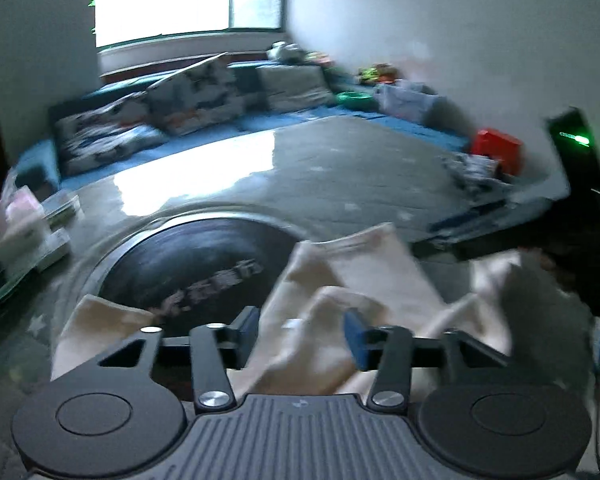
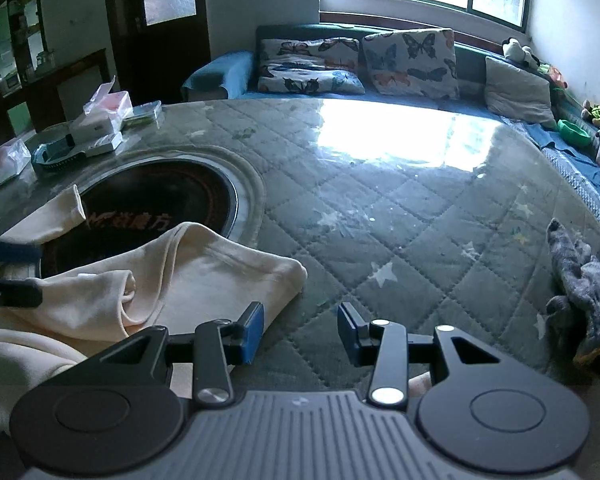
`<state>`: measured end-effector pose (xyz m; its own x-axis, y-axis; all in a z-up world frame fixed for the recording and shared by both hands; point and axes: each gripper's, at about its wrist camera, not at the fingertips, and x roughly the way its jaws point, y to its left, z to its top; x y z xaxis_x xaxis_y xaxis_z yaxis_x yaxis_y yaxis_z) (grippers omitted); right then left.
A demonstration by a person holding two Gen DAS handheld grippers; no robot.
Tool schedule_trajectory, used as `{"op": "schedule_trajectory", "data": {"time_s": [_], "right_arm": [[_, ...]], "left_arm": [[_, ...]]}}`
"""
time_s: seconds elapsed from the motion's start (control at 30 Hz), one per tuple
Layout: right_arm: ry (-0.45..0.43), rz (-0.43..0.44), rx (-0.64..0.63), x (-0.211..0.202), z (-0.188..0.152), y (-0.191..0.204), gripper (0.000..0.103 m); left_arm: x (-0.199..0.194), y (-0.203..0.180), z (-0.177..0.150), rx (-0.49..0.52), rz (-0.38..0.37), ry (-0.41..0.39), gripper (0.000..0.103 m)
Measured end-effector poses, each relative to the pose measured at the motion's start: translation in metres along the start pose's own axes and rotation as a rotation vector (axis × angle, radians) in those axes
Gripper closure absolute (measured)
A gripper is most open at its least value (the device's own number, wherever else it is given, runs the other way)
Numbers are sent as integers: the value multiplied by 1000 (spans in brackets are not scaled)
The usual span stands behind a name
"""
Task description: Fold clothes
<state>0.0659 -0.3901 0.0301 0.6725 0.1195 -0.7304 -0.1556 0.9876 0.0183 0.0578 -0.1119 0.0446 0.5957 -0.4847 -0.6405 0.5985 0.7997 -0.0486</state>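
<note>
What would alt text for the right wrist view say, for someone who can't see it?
The right gripper, jaws open and empty, hovers over a quilted grey table cover, just right of a rumpled cream garment. The garment partly overlaps a round black inset in the table; a grey cloth lies at far right.

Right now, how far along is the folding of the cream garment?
Early. Done: the cream garment lies on the quilted table cover, partly over the round black hob, with one edge turned over but still rumpled. In hand: nothing gripped; the left gripper is open above the cloth, the right gripper open beside its edge. Left: flattening, folding, and the untouched grey garment.
</note>
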Motion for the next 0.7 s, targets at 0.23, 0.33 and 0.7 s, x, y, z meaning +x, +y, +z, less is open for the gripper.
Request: {"op": "schedule_trajectory", "data": {"time_s": [0.23,0.33,0.7], "right_arm": [[20,4,2,10,0,2,61],[30,16,13,15,2,1,61],[29,33,16,26,12,5,63]], "left_arm": [[16,0,-5,44,-59,73,80],[20,5,-6,17,-27,75,99],[9,77,-1,-215,348,-45,101]]}}
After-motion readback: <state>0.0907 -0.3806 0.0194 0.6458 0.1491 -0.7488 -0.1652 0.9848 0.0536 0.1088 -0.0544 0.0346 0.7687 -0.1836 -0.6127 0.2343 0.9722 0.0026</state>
